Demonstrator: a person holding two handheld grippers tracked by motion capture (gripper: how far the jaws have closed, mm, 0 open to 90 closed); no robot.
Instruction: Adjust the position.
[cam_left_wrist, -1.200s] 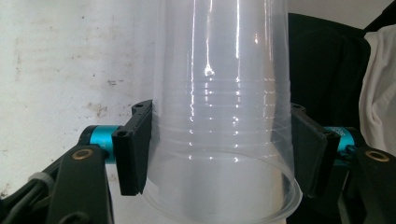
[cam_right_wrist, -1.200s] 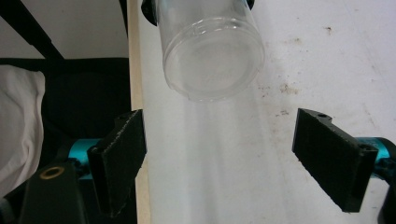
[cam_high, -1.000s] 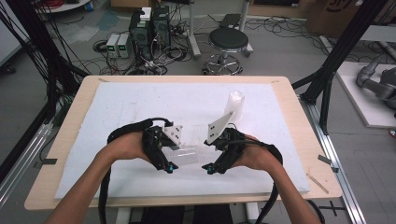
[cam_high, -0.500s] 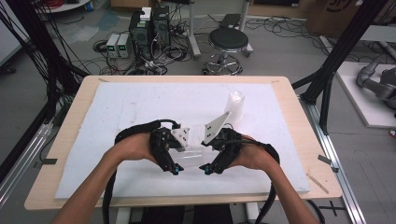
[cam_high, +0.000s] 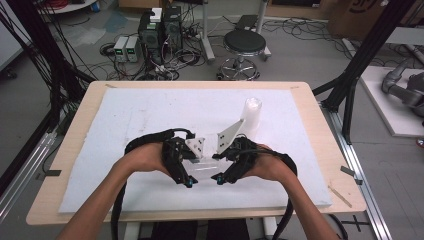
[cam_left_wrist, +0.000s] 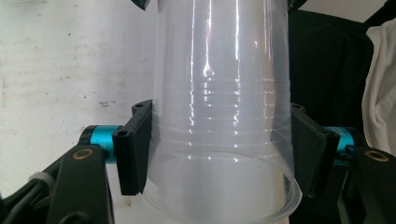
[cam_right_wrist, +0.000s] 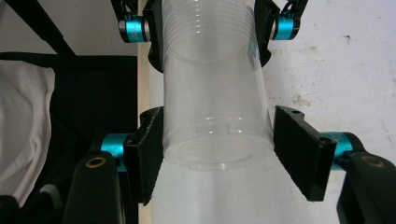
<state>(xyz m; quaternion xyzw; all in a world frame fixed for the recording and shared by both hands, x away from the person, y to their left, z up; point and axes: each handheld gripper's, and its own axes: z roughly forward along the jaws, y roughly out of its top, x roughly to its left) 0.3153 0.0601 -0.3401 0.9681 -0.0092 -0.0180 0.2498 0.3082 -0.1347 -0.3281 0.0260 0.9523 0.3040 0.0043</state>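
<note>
A clear plastic cup (cam_high: 202, 165) lies level above the white mat, spanning both grippers. My left gripper (cam_left_wrist: 219, 149) is shut on it close to the rim, one pad on each side of the ribbed wall. The cup's base (cam_right_wrist: 217, 149) sits between the pads of my right gripper (cam_right_wrist: 217, 154), whose jaws have just been closing and now rest against it. In the high view the left gripper (cam_high: 186, 175) and right gripper (cam_high: 222, 172) face each other near the mat's front. The left gripper (cam_right_wrist: 210, 23) also shows at the top of the right gripper view.
A whitish upright stack of cups (cam_high: 251, 113) stands on the white mat (cam_high: 125, 120) behind the right hand. The wooden table edge (cam_high: 200, 215) runs just in front of the forearms. Black cables loop from both grippers.
The left hand has drifted slightly right, toward the right gripper. The right hand has stayed put.
</note>
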